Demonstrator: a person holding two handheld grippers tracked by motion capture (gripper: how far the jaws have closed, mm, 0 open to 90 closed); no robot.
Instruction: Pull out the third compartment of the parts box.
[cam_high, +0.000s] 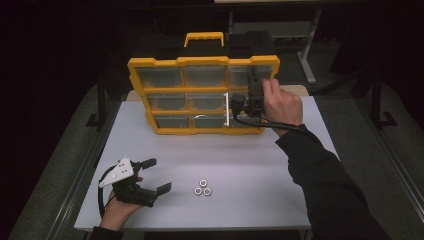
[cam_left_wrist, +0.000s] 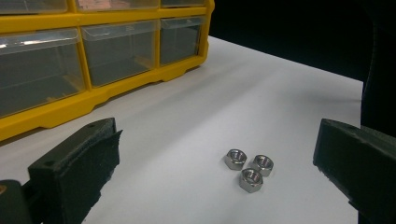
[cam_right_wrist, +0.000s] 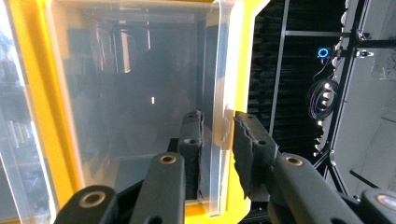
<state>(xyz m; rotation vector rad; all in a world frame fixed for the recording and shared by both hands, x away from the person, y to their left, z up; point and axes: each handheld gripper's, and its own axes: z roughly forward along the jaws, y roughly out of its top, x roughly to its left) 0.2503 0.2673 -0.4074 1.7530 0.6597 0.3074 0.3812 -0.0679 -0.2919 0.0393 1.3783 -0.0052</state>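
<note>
A yellow organizer case (cam_high: 202, 62) with clear drawers stands upright at the back of the white table (cam_high: 250, 165). My right gripper (cam_high: 233, 104) is at its right column. In the right gripper view its pads sit on either side of a clear drawer's front wall (cam_right_wrist: 217, 93), so the right gripper (cam_right_wrist: 218, 119) is shut on that wall. Three steel nuts (cam_high: 202, 188) lie together near the table's front. My left gripper (cam_high: 157, 175) rests left of them, open and holding nothing. The left gripper view shows the nuts (cam_left_wrist: 249, 167) ahead between the wide jaws of the left gripper (cam_left_wrist: 217, 135).
The case's yellow frame (cam_left_wrist: 70, 109) runs along the back left in the left gripper view. A sleeved right forearm (cam_high: 320, 175) crosses the table's right side. Dark floor and metal frame legs (cam_high: 307, 55) surround the table.
</note>
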